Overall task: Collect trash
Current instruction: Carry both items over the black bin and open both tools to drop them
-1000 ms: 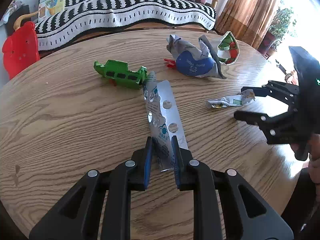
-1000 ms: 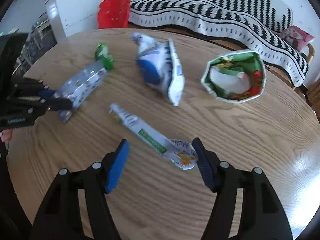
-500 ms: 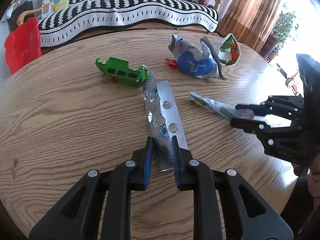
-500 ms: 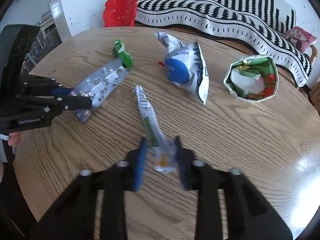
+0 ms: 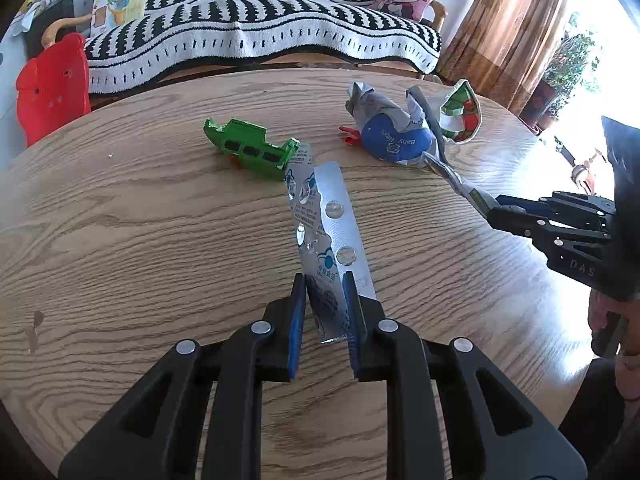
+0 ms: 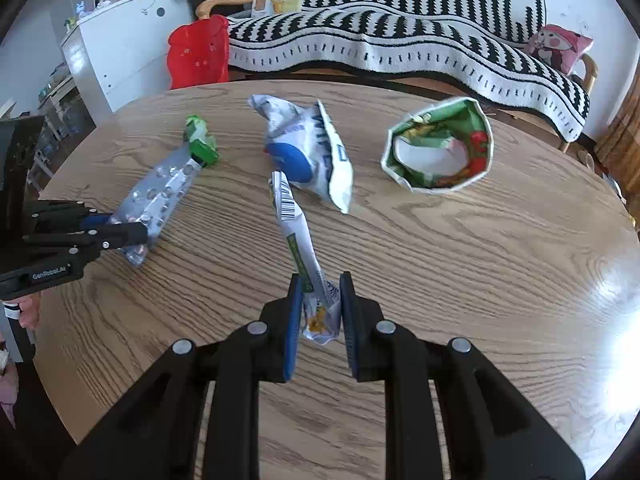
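Between the blue pads of the right gripper (image 6: 319, 312), at the bottom centre of the right wrist view, sits the crumpled tail of a long sachet wrapper (image 6: 296, 232); the jaws are drawn in narrow and pinch it, and the rest of the strip runs up the frame toward the baby wipes pack (image 6: 308, 152). Over at the left edge of that same view the left gripper (image 5: 324, 308) is likewise clamped narrow on the end of a silver blister sheet (image 5: 324, 216), which slants up the middle of its own picture until its far end nearly meets a green toy piece (image 5: 250, 148).

Both holds are at the very end of a thin, floppy thing, so I would say the trick is to lift slowly and straight up, letting each strip hang free before carrying it off. The sachet's far tip lies close against the wipes pack, so a sideways drag could pull on that.

Farther out on the wooden table (image 6: 500, 280), the opened green snack bag (image 6: 440, 152) at upper right lies untouched. No bin shows in either view, so I cannot tell where the trash is meant to go.
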Tool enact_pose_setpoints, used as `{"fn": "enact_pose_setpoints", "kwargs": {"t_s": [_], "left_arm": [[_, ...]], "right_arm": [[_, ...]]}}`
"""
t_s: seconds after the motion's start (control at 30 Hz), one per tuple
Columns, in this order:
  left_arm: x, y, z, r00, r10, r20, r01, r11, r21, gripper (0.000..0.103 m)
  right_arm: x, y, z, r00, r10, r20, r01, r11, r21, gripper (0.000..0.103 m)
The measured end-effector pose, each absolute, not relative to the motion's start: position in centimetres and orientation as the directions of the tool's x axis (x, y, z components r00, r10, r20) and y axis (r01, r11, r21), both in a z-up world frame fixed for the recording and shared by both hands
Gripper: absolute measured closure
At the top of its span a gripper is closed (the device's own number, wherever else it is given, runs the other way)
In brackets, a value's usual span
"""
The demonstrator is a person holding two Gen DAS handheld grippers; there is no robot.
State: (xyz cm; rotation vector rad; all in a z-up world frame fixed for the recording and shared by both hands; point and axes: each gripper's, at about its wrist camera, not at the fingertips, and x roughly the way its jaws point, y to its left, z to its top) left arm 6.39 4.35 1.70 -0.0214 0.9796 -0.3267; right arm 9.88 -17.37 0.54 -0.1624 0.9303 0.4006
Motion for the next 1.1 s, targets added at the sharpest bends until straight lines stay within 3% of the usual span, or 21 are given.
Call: {"fn": "enact_pose_setpoints", "kwargs": {"t_s": [0.87, 1.1], "left_arm": [[5.5, 4.0, 2.3, 0.512, -0.264, -0.817, 0.261, 0.954, -0.145, 0.085], [3.4, 1.5, 3.7, 0.53, -0.297, -0.794, 0.302, 0.941, -0.151, 0.085]], "right_arm": [[9.4, -17.0, 0.4, 0.519, 0.214, -0.828, -0.396, 0.918, -0.011, 0.084], [6.5, -19.3, 3.4, 0.586, 0.242, -0.773, -0.341, 0.939, 0.036, 0.084]]}}
